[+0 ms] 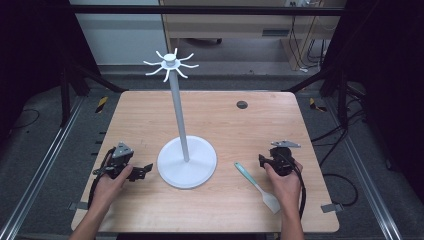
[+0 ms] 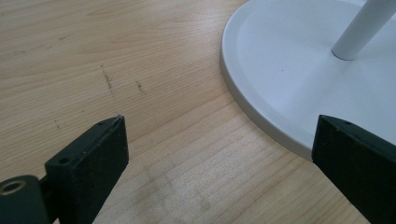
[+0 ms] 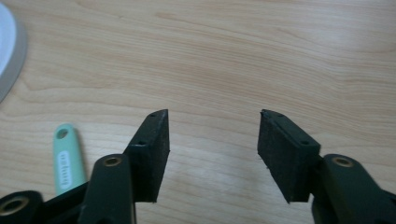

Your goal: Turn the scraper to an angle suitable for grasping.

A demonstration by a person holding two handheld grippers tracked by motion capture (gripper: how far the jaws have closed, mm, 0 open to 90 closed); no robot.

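Stand set near middle of table, base flat on it, pole upright. Spatula laid on table right of stand base, apart from it. Left gripper placed just left of base; right gripper right of base, beside spatula handle end.

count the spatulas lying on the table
1. A mint-green-handled spatula with a white blade lies on the light wooden table, right of the white round-based hook stand and just left of the right tool. None seems hidden.
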